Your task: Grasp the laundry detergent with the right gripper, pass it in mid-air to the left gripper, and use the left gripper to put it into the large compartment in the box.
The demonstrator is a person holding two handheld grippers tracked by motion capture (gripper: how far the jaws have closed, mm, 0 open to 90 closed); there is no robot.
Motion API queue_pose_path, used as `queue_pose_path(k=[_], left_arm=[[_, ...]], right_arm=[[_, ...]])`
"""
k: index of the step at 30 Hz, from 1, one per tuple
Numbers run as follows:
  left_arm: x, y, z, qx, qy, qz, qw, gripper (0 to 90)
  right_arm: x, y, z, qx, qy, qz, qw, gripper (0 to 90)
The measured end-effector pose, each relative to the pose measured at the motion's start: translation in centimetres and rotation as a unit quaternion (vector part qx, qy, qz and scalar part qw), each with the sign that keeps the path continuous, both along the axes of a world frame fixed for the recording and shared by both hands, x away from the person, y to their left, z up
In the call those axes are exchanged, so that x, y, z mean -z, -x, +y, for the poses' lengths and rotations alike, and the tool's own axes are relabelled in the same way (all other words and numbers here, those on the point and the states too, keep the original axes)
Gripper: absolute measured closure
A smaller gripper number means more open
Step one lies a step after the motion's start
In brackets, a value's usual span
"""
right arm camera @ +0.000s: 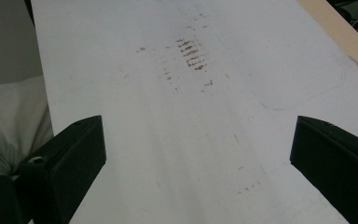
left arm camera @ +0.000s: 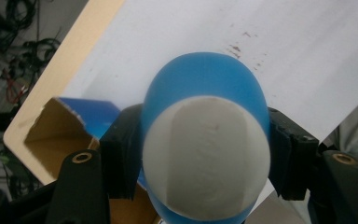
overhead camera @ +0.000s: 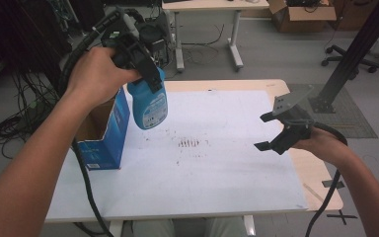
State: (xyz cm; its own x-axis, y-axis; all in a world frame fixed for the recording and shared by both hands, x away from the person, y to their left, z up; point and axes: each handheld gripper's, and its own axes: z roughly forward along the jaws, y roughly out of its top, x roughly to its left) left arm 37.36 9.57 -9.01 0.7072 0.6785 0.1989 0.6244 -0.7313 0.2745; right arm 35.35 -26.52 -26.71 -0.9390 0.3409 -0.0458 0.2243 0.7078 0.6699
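Note:
A blue bottle point(overhead camera: 148, 102) with a printed label hangs in the air above the table's left side, over the far end of an open blue carton point(overhead camera: 103, 133). My left gripper point(overhead camera: 153, 81) is shut on the bottle's upper part. In the left gripper view the black pads point(left arm camera: 121, 158) press both sides of the bottle point(left arm camera: 205, 88), whose white end faces the camera, and the carton point(left arm camera: 60, 135) lies open below. My right gripper point(overhead camera: 262, 132) hovers open over the table's right side, with nothing between its fingers point(right arm camera: 198, 158).
A white sheet point(overhead camera: 217, 182) covers most of the wooden table and carries brown marks point(overhead camera: 190, 143) near its middle. A black slanted post point(overhead camera: 355, 49) stands behind the right corner. Cables point(overhead camera: 10, 128) lie on the floor at left.

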Motion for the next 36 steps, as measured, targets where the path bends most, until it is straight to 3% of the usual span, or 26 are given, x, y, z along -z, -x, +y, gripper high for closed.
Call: queue_pose_path(k=[6, 10, 16, 21, 26, 36], left_arm=[[-1.6, -0.5, 1.7, -0.061, 0.015, -0.013, 0.9979, 38.0], [-2.4, -0.9, 2.8, -0.109, 0.021, -0.022, 0.9936, 38.0], [-3.7, -1.4, 5.1, -0.170, 0.031, -0.025, 0.9847, 38.0], [-4.6, -1.5, 7.0, -0.217, 0.034, -0.031, 0.9752, 38.0], [-4.8, -1.3, 8.6, -0.249, 0.036, -0.034, 0.9671, 38.0], [-4.4, -1.1, 10.8, -0.293, 0.040, -0.031, 0.9547, 38.0]], right_arm=[[-0.5, -0.2, -0.8, 0.009, 0.010, 0.000, 0.9999, 3.1], [-0.6, -0.3, -1.2, 0.013, 0.015, -0.004, 0.9998, 3.1], [-0.9, -0.3, -1.5, 0.019, 0.018, -0.005, 0.9996, 3.4], [-1.0, -0.3, -1.7, 0.020, 0.022, -0.007, 0.9995, 3.7], [-0.9, -0.5, -1.7, 0.021, 0.023, -0.004, 0.9995, 3.7], [-0.9, -0.7, -1.4, 0.016, 0.028, -0.007, 0.9995, 4.0]])
